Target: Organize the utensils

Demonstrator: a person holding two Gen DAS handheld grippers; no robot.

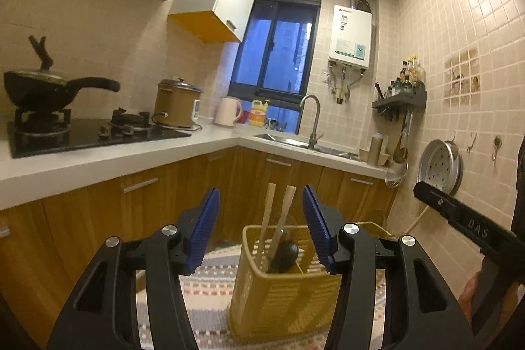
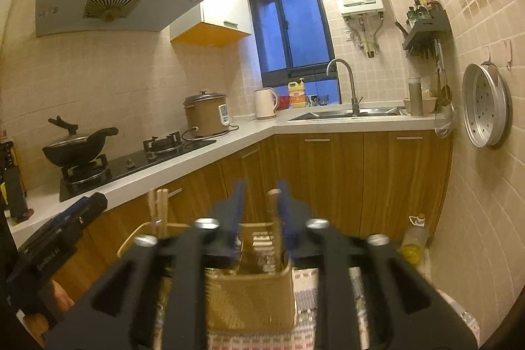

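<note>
- L gripper (image 1: 261, 220): jaws apart, blue pads (image 1: 205, 227) clear of everything. Chopsticks (image 1: 274, 218) stand between the pads in its view but sit further back, untouched.
- Yellow basket (image 1: 279, 294) on the patterned mat (image 1: 210, 287), just ahead of both grippers. L view: two chopsticks upright in it, plus a dark rounded utensil (image 1: 283, 253) leaning beside them.
- R gripper (image 2: 259, 218): blurred. Jaws part open, narrower gap than L. A light wooden stick (image 2: 275, 218) rises from the basket (image 2: 256, 300) next to the right-hand pad; touching or not, can't tell.
- R view only: the chopsticks (image 2: 157, 209) from the side, at the basket's left end, w/ the L gripper (image 2: 65, 225) coming in at lower left and a bit of the person's hand (image 2: 60, 292) under it.
- L view only: R gripper (image 1: 459, 215) as a black bar at right edge, pads not visible there.
- Both views: counter (image 1: 98, 163) w/ hob, black pan (image 1: 49, 91), rice cooker (image 1: 177, 104), kettle, sink (image 1: 295, 141), steamer tray (image 1: 441, 166) hung on the right wall.
- R view only: oil bottle (image 2: 414, 240) on the floor by the cabinets; steel bowl on top of the hood (image 2: 108, 2).
- L view only: the mat's stripes in front of the basket, sharp.
</note>
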